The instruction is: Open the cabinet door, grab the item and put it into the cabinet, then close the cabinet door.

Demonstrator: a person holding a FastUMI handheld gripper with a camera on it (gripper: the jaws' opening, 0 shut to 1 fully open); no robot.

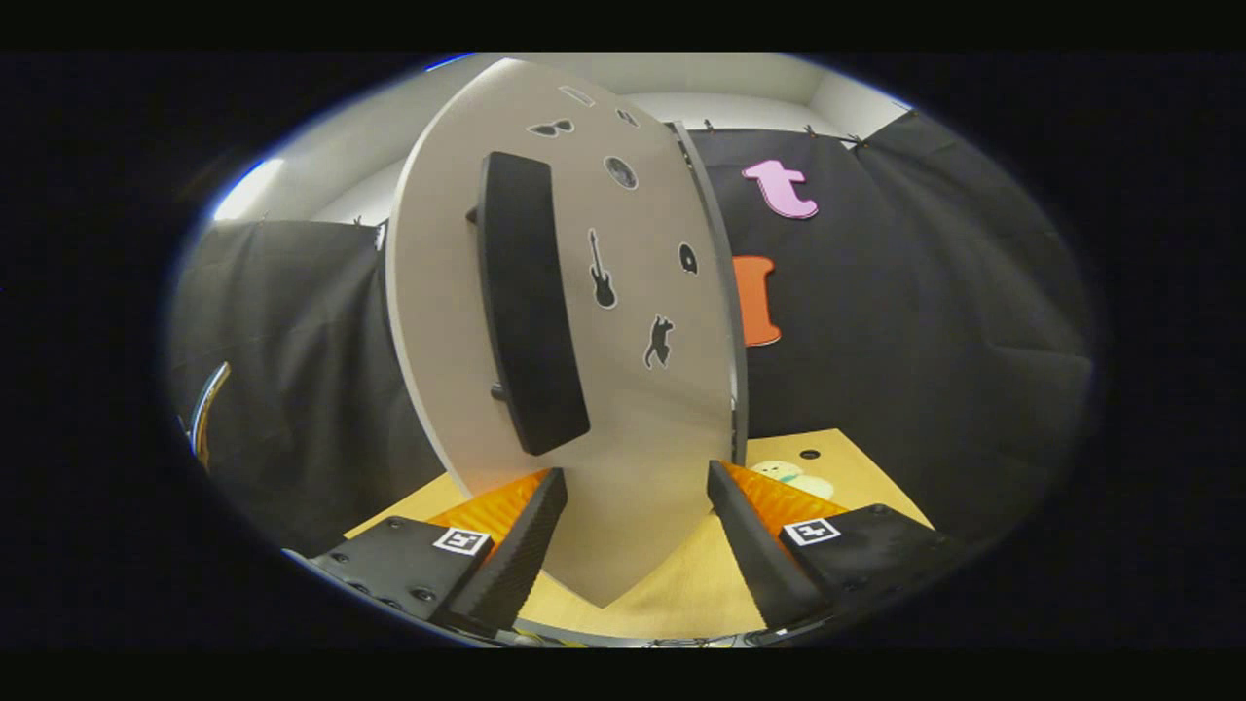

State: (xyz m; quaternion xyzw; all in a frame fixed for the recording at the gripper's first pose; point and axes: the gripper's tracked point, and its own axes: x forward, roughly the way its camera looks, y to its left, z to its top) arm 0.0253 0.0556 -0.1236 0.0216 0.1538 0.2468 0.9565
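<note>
Cabinet door (623,409) straight ahead of the tongs (638,501), very close, standing upright on the wooden table (701,584) and bulging toward the camera. Pale grey-beige panel, matte and smooth, with a thin light edge along the left curve and a darker grey edge strip (725,321) down the right side. Long black handle (531,302) mounted upright on the left half of the panel, flat-fronted, rounded at the corners, held off the surface by two short black posts, one near the top and one near the bottom. Small black stickers with white outlines scattered to the right of the handle: a guitar (602,270), a cat (659,342), a round disc (620,171), a pair of sunglasses (551,128), a small rounded shape (687,257), and two more near the top too small to tell.

Tongs spread wide, nothing held; lower edge of the door framed between the two fingers, left fingertip (547,501) just below the bottom end of the handle, right fingertip (725,492) near the door's right edge. Cannot tell whether either fingertip touches the panel.

Pale yellowish-green item (793,477) lying on the table just beyond the right finger, to the right of the door, partly hidden by the finger; shape unclear. Small dark hole (810,455) in the tabletop just behind it.
</note>
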